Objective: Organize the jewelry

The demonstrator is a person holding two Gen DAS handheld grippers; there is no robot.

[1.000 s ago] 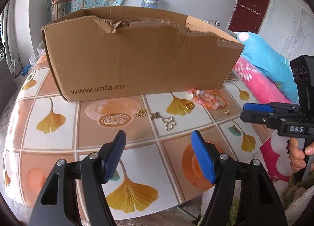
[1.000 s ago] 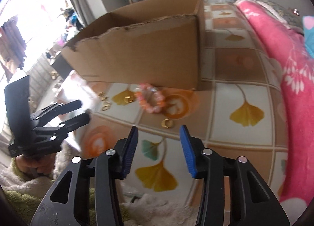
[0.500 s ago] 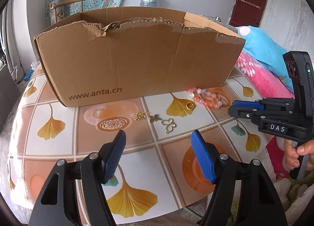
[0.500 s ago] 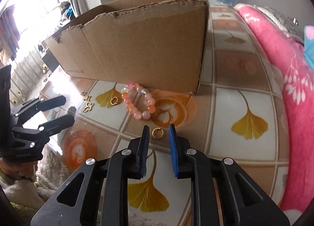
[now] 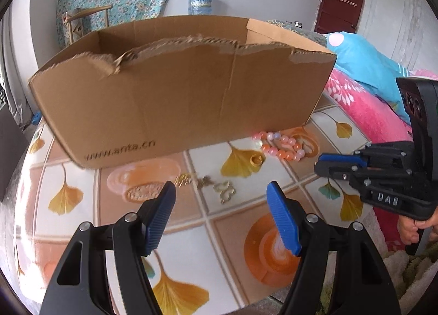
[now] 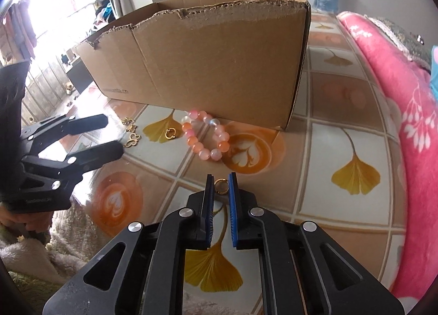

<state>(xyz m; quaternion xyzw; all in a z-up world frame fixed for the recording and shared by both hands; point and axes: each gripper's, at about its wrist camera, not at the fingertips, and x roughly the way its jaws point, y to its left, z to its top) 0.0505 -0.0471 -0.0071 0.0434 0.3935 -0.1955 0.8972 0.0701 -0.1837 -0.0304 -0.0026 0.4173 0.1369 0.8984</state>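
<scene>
That little gold ring (image 6: 221, 186) sits on the tiled table (image 6: 328, 134), right between the tips of your right gripper (image 6: 221, 182). Its jaws have just been closing and now stand narrow around it; whether the pads actually pinch it yet, I honestly can't tell from this angle. The pink bead bracelet (image 6: 206, 134) lies at about 12 o'clock from that ring, tight against the cardboard box (image 6: 219, 63), with another gold ring (image 6: 170, 133) near 11 and the small gold charms (image 6: 132, 134) around 10. Your left gripper (image 5: 221, 212) hangs wide, nothing in it, charms (image 5: 216, 185) just ahead at 12.
</scene>
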